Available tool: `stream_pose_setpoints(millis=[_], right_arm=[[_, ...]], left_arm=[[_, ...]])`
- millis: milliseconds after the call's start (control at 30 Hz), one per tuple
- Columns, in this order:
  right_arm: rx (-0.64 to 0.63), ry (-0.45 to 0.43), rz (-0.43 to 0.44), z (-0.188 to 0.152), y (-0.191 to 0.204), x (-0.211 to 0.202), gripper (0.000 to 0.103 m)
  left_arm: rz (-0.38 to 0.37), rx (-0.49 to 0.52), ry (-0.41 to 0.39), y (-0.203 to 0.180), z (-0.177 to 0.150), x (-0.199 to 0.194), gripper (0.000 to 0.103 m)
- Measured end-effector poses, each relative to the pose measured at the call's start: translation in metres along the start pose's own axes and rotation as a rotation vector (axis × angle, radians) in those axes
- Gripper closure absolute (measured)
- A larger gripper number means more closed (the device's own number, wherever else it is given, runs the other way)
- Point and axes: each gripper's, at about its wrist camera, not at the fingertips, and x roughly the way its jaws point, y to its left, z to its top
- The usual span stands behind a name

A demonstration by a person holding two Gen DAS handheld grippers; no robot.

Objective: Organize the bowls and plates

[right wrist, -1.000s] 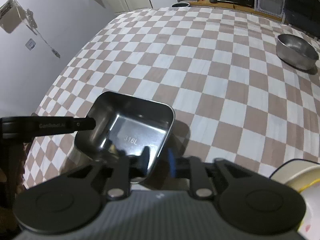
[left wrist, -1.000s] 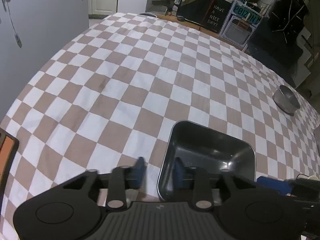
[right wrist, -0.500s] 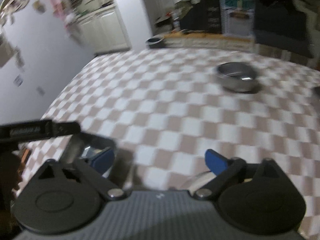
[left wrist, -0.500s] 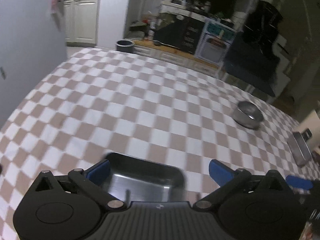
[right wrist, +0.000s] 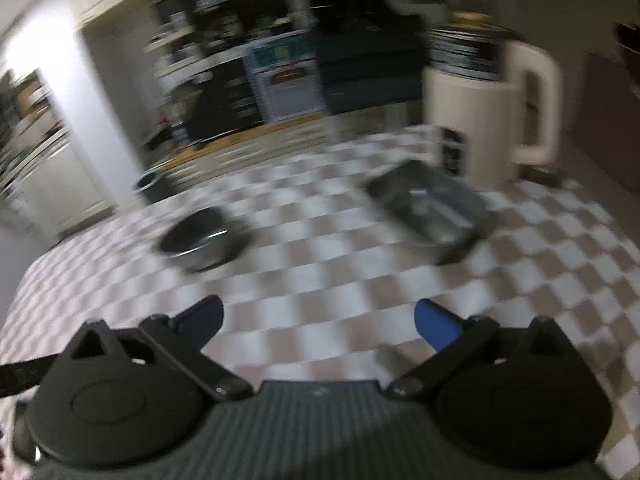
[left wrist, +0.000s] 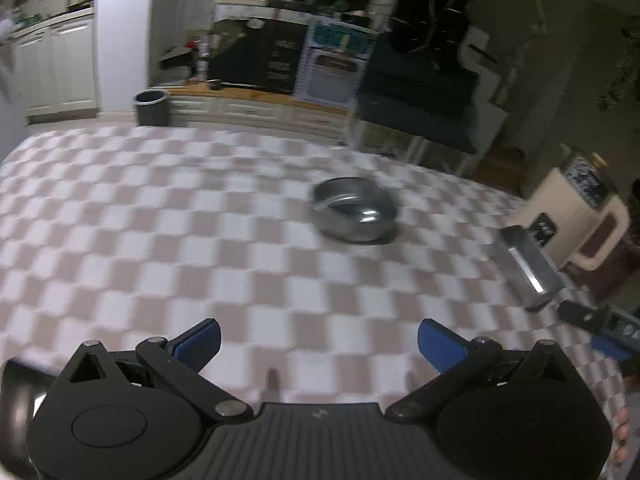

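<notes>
A round steel bowl (left wrist: pixel 354 214) sits on the checkered table (left wrist: pixel 160 240), also in the right wrist view (right wrist: pixel 200 238). A rectangular steel tray (left wrist: pixel 528 266) lies to its right, also in the right wrist view (right wrist: pixel 428 208). My left gripper (left wrist: pixel 319 342) is open and empty above the cloth, well short of the bowl. My right gripper (right wrist: pixel 319 320) is open and empty, with bowl ahead left and tray ahead right. Both views are blurred.
A cream kettle (right wrist: pixel 490 108) stands behind the tray at the table's right edge, also in the left wrist view (left wrist: pixel 580 220). A dark bin (left wrist: pixel 151 107) stands on the floor beyond the far edge. Kitchen furniture lies behind.
Both grippers let go of the square steel dish, opened wide, and swung up and right. The dish has left both views; the round bowl and tray now lie ahead.
</notes>
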Motion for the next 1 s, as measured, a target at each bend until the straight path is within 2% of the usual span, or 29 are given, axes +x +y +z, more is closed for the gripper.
stream_pose_setpoints(millis=[233,433,500,567,633,700,733,867,900,933,1000], right_arm=[[0.246,-0.067,-0.121,0.010,-0.058,0.035,0.001],[0.496,-0.089,-0.139,0.013,-0.092,0.060,0.002],[0.545,-0.096,-0.125,0.015,-0.097,0.066,0.005],[0.564,-0.105,-0.127,0.017,-0.096,0.074,0.014],[0.566,-0.112,-0.123,0.018,-0.095,0.083,0.018],[0.570,-0.113,-0.113,0.019,-0.097,0.093,0.029],[0.574,-0.107,-0.117,0.018,-0.096,0.099,0.039],[0.537,-0.086,-0.113,0.022,-0.096,0.114,0.056],[0.518,-0.085,-0.114,0.023,-0.096,0.116,0.060],[0.496,-0.084,-0.116,0.024,-0.097,0.117,0.074],[0.476,-0.088,-0.116,0.025,-0.100,0.118,0.078]], left_arm=[[-0.046,0.167,0.005,-0.088,0.031,0.065,0.000],[-0.115,0.302,-0.009,-0.151,0.054,0.116,0.000],[-0.178,0.327,-0.041,-0.167,0.061,0.129,0.000],[-0.222,0.343,-0.053,-0.180,0.067,0.139,0.000],[-0.231,0.369,-0.053,-0.195,0.071,0.153,0.000],[-0.228,0.407,-0.040,-0.208,0.075,0.168,0.000],[-0.225,0.420,-0.033,-0.213,0.075,0.175,0.000],[-0.220,0.466,-0.013,-0.228,0.076,0.198,0.001],[-0.226,0.475,-0.011,-0.230,0.076,0.203,0.002],[-0.234,0.478,-0.009,-0.231,0.076,0.207,0.004],[-0.256,0.471,0.001,-0.229,0.079,0.212,0.013]])
